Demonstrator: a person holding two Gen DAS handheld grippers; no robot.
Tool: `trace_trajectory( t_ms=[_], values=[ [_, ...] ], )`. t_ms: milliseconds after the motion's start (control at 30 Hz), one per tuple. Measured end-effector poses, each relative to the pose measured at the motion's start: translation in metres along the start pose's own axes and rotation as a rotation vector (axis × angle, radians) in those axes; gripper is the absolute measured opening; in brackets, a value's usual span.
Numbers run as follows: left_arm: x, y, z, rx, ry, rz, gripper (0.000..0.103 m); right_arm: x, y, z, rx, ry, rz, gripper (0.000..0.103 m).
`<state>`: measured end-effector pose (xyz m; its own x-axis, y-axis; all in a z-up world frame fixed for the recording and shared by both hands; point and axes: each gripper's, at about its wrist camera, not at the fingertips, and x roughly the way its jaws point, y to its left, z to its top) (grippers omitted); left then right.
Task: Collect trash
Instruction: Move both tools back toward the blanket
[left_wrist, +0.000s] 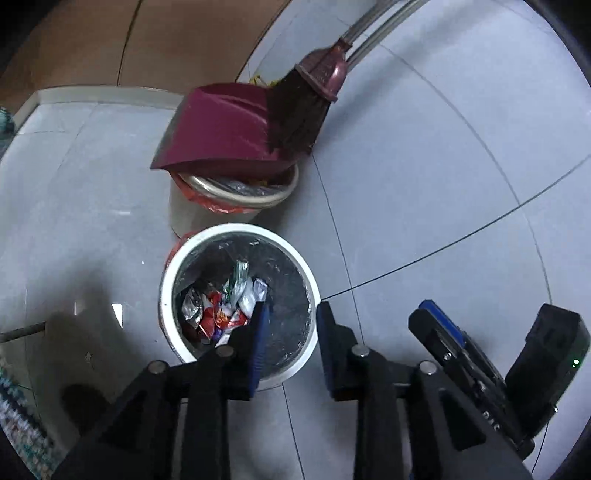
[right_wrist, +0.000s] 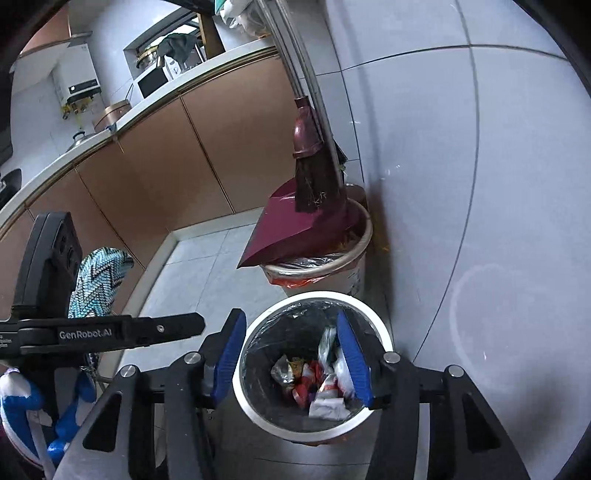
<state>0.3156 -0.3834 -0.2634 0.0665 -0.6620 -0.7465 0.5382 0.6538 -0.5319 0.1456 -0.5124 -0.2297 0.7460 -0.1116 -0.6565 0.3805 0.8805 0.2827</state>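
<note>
Floor: pale grey tiles (left_wrist: 424, 184) with dark grout lines run under everything; brown cabinet doors (right_wrist: 184, 155) stand behind, topped by a white table (right_wrist: 155, 99) carrying a microwave (right_wrist: 153, 81).
Bin: your white-rimmed bin (left_wrist: 238, 302) with a dark liner sits on the floor right below both claws.
Trash: crumpled wrappers (left_wrist: 221, 306), red, silver and white, lie in a heap at the bottom of the bin.
Second bin: a beige bin (left_wrist: 229, 199) with a red bag stands just behind the white one, touching or nearly so.
Dustpan: a maroon dustpan (left_wrist: 221, 129) rests tilted on the beige bin's rim; a dark-bristled broom (left_wrist: 303, 110) leans against it.
Left claw (left_wrist: 291, 317): you hold it spread apart over the bin's right rim; nothing sits between the blue pads.
Right claw (right_wrist: 291, 347): you hold it wide apart above the bin's mouth; it grips nothing.
Slipper: a teal zigzag slipper (right_wrist: 99, 280) shows at the left of the right wrist view.
</note>
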Motion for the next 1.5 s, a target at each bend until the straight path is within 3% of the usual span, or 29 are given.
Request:
trace_trajectory(
  t_ms=[167, 333, 533, 633, 700, 867, 1000, 1233, 1300, 1500],
  values=[
    [-0.056, -0.01, -0.014, 0.033, -0.13, 0.01, 0.025, -0.017, 0.003, -0.001, 0.033, -0.031, 0.031, 0.049],
    [-0.127, -0.023, -0.037, 0.086, -0.253, 0.026, 0.025, -0.053, 0.033, 0.004, -0.009, -0.083, 0.098, 0.049],
    [-0.207, -0.042, -0.075, 0.142, -0.374, 0.108, 0.026, -0.107, 0.08, 0.008, -0.092, -0.153, 0.194, 0.049],
    [-0.244, -0.046, -0.096, 0.161, -0.42, 0.17, 0.037, -0.13, 0.107, 0.007, -0.133, -0.176, 0.23, 0.05],
    [-0.265, -0.044, -0.11, 0.16, -0.436, 0.191, 0.038, -0.143, 0.125, 0.005, -0.165, -0.187, 0.252, 0.05],
    [-0.324, -0.028, -0.151, 0.171, -0.512, 0.28, 0.038, -0.175, 0.168, -0.001, -0.239, -0.211, 0.319, 0.053],
    [-0.373, 0.0, -0.183, 0.113, -0.6, 0.356, 0.059, -0.191, 0.198, -0.007, -0.297, -0.217, 0.37, 0.055],
    [-0.429, 0.042, -0.224, 0.029, -0.675, 0.529, 0.06, -0.203, 0.242, -0.021, -0.386, -0.202, 0.447, 0.057],
    [-0.436, 0.054, -0.232, 0.01, -0.68, 0.592, 0.06, -0.2, 0.254, -0.026, -0.41, -0.183, 0.466, 0.057],
    [-0.442, 0.084, -0.249, -0.028, -0.66, 0.68, 0.06, -0.186, 0.286, -0.037, -0.464, -0.117, 0.501, 0.057]
  ],
)
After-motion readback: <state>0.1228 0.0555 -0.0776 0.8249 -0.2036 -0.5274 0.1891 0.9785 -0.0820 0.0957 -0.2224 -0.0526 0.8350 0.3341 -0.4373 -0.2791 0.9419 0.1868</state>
